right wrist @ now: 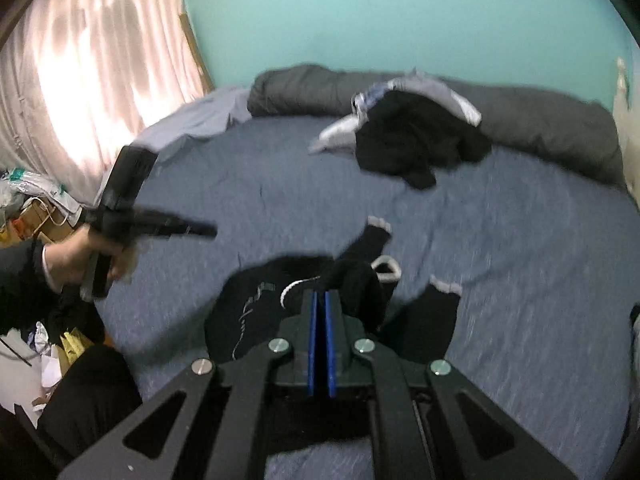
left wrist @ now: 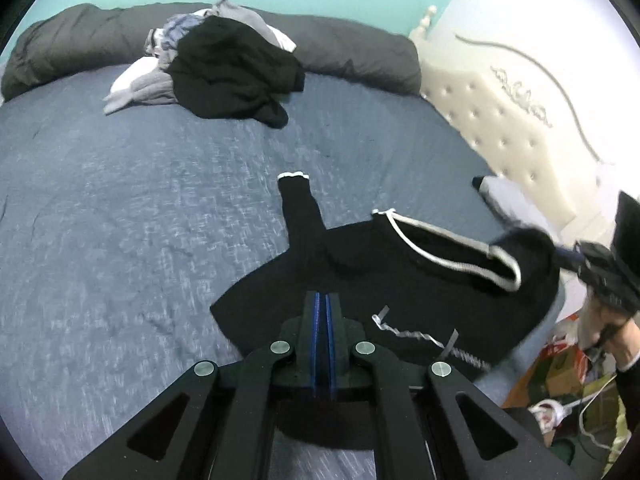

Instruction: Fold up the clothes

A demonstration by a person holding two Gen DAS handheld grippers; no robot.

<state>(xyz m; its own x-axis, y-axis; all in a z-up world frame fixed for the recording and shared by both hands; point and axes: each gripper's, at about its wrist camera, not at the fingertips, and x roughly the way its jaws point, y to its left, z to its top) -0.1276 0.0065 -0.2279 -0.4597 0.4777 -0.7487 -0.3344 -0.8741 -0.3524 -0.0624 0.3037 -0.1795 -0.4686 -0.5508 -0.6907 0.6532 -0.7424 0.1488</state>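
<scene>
One black garment (left wrist: 360,280) with white trim lies spread at the near edge of the bed (left wrist: 120,200), just ahead of your left gripper (left wrist: 323,300); one sleeve points toward the far edge, the trimmed neckline is lifted toward the headboard side, and no clean fold shows in it, so you are somewhere within its folding; a mixed pile of clothes (left wrist: 224,68) sits crumpled near the far edge against the grey duvet (left wrist: 340,44), and that at least is left to fold; your left gripper's fingers are pressed together with nothing visibly between them; your right gripper (right wrist: 320,300) is clamped on a bunched part of the garment, as far as the blur allows. Your left view alone shows the headboard (left wrist: 500,120) and the neckline drawn up toward the right gripper; your right view alone shows the curtain (right wrist: 88,60), the second sleeve, and your left hand (right wrist: 92,256) hovering clear of the cloth.
</scene>
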